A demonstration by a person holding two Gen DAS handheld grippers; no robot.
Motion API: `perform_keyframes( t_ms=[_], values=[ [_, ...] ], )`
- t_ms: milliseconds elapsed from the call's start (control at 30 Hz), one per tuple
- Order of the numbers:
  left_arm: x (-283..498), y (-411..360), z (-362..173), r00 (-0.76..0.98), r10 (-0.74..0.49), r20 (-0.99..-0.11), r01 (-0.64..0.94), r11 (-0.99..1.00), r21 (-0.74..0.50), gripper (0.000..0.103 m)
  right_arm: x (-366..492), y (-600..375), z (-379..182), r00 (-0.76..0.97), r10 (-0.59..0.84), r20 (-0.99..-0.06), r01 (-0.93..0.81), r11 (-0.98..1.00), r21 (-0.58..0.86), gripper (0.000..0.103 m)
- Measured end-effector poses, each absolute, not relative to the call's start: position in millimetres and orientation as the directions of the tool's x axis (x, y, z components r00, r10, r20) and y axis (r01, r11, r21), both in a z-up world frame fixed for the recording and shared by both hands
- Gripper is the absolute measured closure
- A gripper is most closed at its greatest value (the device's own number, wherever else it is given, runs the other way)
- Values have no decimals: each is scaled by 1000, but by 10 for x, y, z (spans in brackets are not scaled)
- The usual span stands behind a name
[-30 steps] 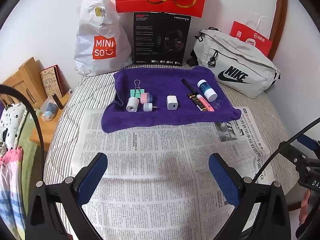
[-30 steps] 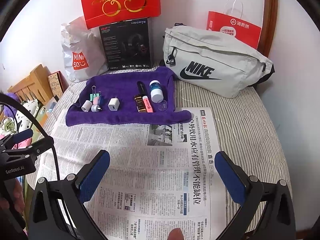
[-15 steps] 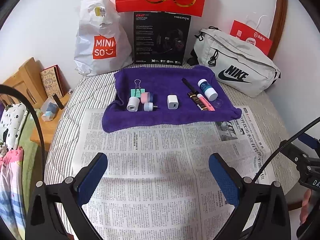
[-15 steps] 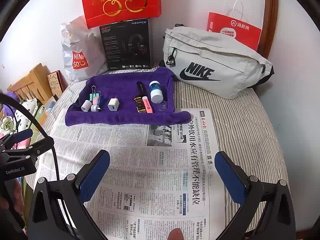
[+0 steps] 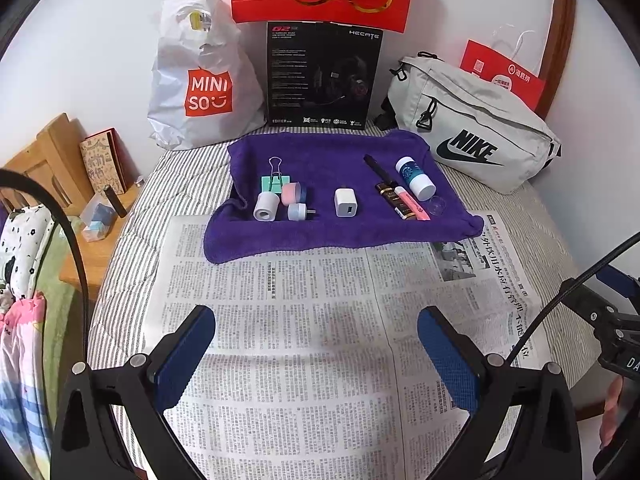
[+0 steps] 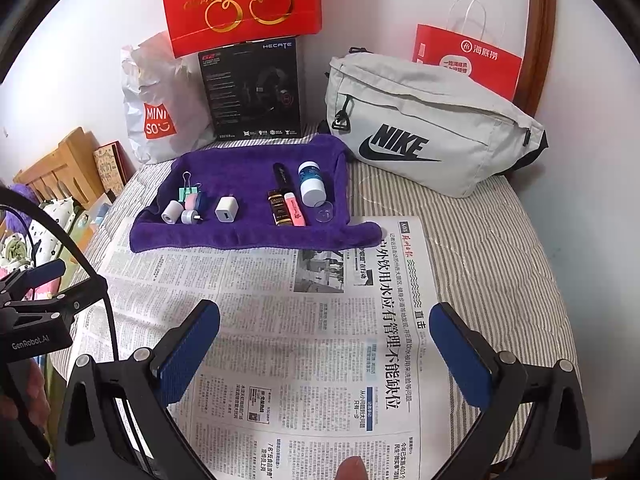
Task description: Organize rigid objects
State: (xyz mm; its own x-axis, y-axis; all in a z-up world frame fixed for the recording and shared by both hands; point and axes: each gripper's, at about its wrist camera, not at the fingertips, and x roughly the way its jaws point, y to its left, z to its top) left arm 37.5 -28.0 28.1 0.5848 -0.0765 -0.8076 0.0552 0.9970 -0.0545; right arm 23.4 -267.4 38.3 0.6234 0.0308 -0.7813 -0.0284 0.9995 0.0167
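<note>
I hold both grippers low above the newspaper [image 5: 304,320], pointing toward the purple towel [image 5: 328,184]. The left gripper [image 5: 316,332] and right gripper [image 6: 324,328] have fingers spread wide, empty.

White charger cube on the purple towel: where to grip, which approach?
Take the white charger cube across its two flat side faces, coming from above. It lies flat, port end facing the grippers, apart from its neighbours on the purple towel, so open fingers should fit either side.

Bare newspaper [image 5: 312,320] lies open nearby; farther off, small items crowd the purple towel [image 5: 332,236], bags and a black box [image 5: 324,76] walling the far edge.
</note>
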Motion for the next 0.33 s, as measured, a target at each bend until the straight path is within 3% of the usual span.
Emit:
perform_keyframes(
  t_ms=[333],
  values=[
    [402,-293,228,582,-86,-809,63,996,-61,0,257,-2683,359,617,30,-786,-29,999,15,0]
  ],
)
